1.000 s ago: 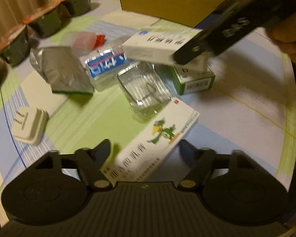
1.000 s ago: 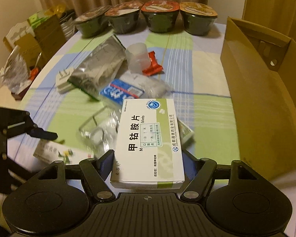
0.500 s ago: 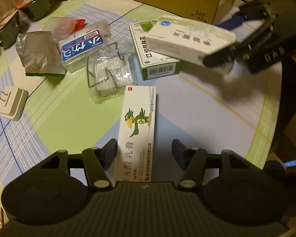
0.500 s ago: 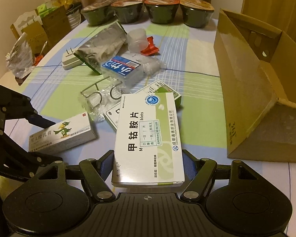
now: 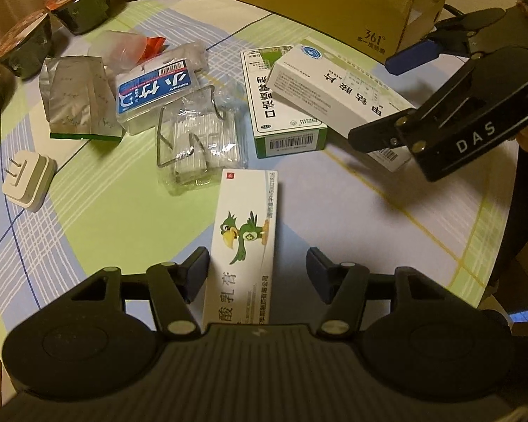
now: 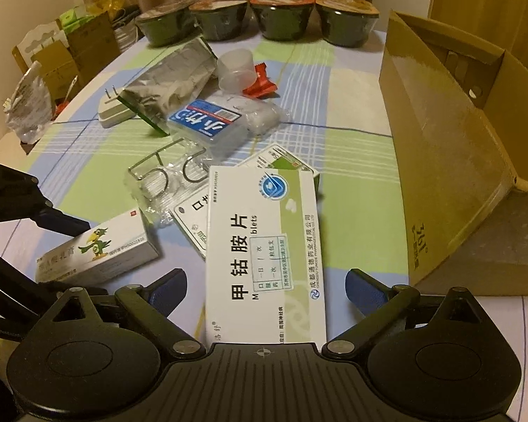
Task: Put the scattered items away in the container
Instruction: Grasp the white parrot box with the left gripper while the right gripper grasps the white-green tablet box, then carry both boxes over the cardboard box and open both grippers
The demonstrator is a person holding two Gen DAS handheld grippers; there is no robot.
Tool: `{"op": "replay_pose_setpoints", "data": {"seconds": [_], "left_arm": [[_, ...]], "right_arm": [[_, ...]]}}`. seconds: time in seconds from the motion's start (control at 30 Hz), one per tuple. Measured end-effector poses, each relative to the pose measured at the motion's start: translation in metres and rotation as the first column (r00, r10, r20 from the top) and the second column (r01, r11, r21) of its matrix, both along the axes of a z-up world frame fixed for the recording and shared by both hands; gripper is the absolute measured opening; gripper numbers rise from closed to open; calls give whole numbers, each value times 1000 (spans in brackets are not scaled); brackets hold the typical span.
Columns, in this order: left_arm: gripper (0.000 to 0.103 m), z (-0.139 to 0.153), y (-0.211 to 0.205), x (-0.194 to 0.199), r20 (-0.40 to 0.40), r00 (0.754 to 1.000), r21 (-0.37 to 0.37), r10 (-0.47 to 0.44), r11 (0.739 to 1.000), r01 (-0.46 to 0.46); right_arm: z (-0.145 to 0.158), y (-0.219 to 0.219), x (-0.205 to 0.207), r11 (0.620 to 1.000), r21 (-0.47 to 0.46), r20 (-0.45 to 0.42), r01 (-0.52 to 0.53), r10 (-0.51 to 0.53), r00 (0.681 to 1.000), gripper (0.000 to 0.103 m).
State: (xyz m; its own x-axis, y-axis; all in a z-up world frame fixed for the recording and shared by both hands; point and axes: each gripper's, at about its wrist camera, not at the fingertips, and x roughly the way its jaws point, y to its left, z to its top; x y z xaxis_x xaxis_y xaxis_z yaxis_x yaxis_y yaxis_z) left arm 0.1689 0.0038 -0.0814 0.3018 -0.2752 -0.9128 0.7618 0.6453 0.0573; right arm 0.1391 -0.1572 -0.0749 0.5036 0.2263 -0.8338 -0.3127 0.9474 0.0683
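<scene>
Opening right claw [image 6: 265, 283] around one white box [image 6: 264, 246]; left claw [image 5: 257, 263] loose astride one parrot box [image 5: 244, 225]; four bowls [image 6: 281, 17] behind.

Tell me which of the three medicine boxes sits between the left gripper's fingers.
The parrot box, the narrow one with a green cartoon bird. The blue-logo box is between the right gripper's opening jaws; the green-edged box lies beneath it.

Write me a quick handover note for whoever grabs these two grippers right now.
Right gripper: jaws opening, white tablet box between them with gaps on both sides, short of the cardboard box.
Left gripper: open around the parrot box, not gripping.
Done: no item shows in the visible part of the cardboard box.
Left: both boxes, green-edged box, foil pouch, blue-label pack, charger plug, clear packet.
</scene>
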Motion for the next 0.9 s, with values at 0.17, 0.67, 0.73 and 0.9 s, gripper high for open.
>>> {"op": "replay_pose_setpoints", "data": {"seconds": [0.17, 0.67, 0.73, 0.9], "left_arm": [[41, 1, -3, 4, 4, 999, 8, 35, 999, -35], [33, 26, -1, -15, 20, 993, -19, 119, 993, -119], [33, 31, 0, -19, 16, 991, -34, 132, 991, -131], [33, 52, -6, -28, 43, 990, -47, 134, 990, -132]], "right_arm": [[3, -4, -2, 1000, 27, -21, 4, -4, 1000, 74], [47, -29, -37, 996, 81, 62, 39, -44, 997, 73], [57, -33, -42, 995, 87, 84, 40, -47, 995, 73], [89, -45, -50, 995, 86, 161, 40, -54, 985, 73]]}}
